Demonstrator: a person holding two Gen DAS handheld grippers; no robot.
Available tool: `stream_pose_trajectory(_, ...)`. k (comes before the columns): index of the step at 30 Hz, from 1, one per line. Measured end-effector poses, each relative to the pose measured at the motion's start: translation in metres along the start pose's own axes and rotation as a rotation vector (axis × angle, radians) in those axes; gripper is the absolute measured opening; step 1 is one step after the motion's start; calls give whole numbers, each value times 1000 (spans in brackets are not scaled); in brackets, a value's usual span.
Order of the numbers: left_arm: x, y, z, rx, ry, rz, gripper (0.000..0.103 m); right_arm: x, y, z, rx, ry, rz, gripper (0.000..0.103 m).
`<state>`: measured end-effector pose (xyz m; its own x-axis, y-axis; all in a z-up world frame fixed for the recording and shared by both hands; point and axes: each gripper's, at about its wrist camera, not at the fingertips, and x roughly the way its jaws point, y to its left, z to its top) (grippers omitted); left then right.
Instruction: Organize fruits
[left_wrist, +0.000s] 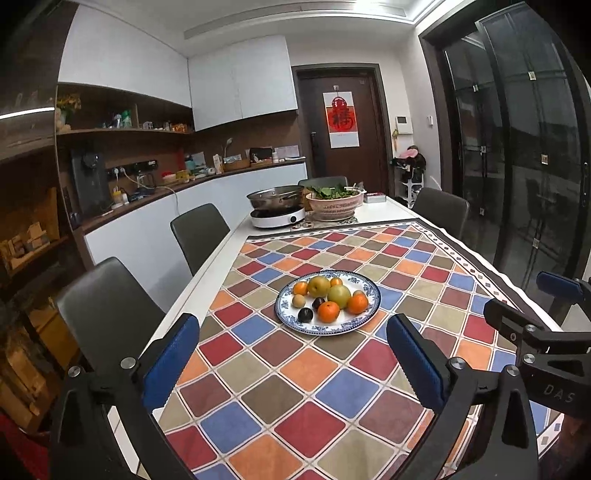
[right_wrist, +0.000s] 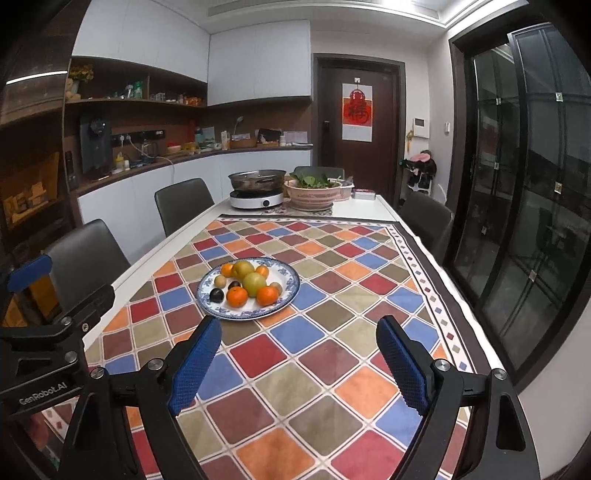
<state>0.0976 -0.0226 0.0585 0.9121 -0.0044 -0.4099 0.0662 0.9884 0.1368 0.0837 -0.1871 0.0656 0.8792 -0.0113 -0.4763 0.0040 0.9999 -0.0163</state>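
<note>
Fruits (left_wrist: 327, 297) are sitting on the plate (left_wrist: 369, 317) far ahead; left tool (left_wrist: 293, 365) and right tool (right_wrist: 299, 365) are gaping wide, empty, left slightly nearer.

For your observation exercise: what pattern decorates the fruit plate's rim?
A blue floral pattern on the white plate, clearest in the right wrist view.

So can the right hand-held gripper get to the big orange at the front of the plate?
Probably yes. The right hand-held gripper is open, and only bare tablecloth lies between it and the front orange on the plate.
</note>
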Motion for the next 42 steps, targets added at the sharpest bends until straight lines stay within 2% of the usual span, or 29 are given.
stream_pose_trajectory(25,-5,-5,-8,-20,37,-56,103,-15,1,-10,26,-1,11,86)
stream_pose_trajectory(42,-7,-6,-8,-19,36,-58,103,-16,-1,-13,34,8,18,86)
